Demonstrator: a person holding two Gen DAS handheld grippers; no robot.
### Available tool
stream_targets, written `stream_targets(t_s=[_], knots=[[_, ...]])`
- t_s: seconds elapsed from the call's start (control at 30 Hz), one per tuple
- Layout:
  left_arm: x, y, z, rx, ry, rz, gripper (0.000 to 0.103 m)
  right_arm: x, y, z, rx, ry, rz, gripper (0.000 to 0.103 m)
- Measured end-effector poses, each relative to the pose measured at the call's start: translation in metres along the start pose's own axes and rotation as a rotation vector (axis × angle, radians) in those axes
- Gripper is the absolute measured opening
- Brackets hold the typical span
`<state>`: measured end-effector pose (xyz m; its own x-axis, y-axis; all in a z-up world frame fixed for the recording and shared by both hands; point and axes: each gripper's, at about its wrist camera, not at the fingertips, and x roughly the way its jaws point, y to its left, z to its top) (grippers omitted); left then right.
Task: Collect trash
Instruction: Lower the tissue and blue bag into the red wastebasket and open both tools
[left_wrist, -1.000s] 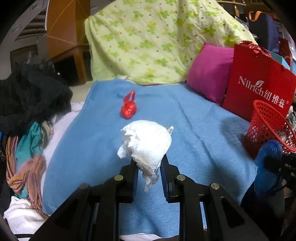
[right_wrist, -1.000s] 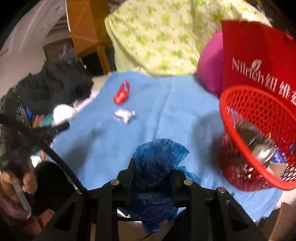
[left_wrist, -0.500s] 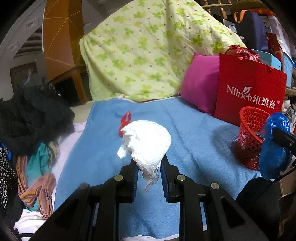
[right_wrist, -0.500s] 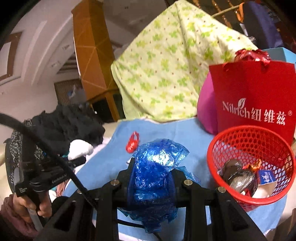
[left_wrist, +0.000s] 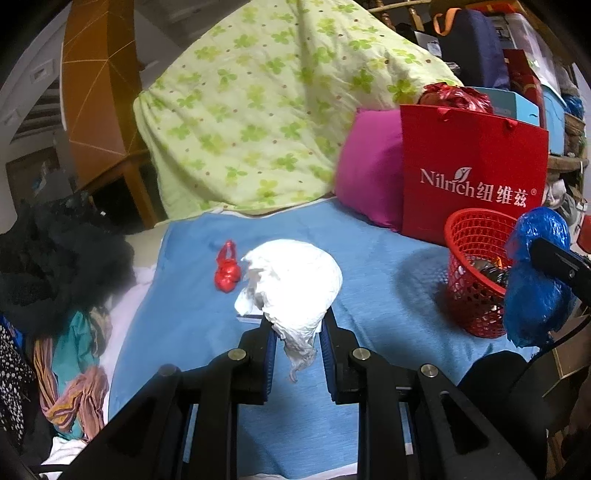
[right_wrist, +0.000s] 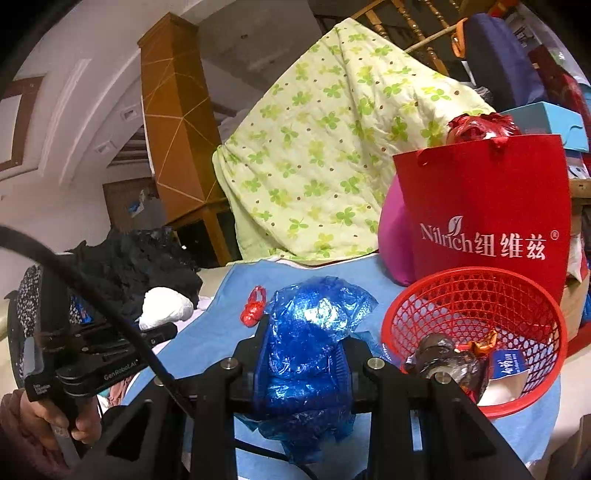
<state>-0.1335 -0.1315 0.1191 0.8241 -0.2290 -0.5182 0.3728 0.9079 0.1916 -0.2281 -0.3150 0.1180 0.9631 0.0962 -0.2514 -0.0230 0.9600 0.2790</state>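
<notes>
Both hand-held grippers are loaded. In the left wrist view the left hand-held gripper (left_wrist: 295, 332) is clamped tight on a crumpled white tissue (left_wrist: 293, 277), which bulges above the fingers at the centre of the frame with a twisted tail hanging between them. In the right wrist view the right hand-held gripper (right_wrist: 304, 354) is closed on a crinkled blue plastic bag (right_wrist: 310, 332) at lower centre.

The red mesh basket (right_wrist: 476, 288) sits at the lower right of that view, just beside the blue bag, on the blue sheet (left_wrist: 369, 251) of the bed, with wrappers and a small carton already inside. A red shopping bag (right_wrist: 491, 206) stands right behind it.

The step in hand looks like carrying both pieces to the basket. Next, the blue bag must come over the rim before the fingers part; being light and clingy, it may stick to a pad. The tissue follows from the left.

A small knotted red bag (left_wrist: 226, 271) lies on the sheet at centre left, apparently left to collect.
</notes>
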Motion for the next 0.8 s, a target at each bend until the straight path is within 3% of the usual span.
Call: stream_targets(t_s=[0.23, 0.8], knots=[[-0.002, -0.019, 0.008, 0.026, 0.01, -0.051, 0.024, -0.013, -0.015, 0.005, 0.023, -0.033, -0.023, 0.033], [-0.003, -0.07, 0.03, 0.072, 0.037, -0.258, 0.024, -0.047, -0.075, 0.012, 0.144, -0.091, -0.148, 0.033]])
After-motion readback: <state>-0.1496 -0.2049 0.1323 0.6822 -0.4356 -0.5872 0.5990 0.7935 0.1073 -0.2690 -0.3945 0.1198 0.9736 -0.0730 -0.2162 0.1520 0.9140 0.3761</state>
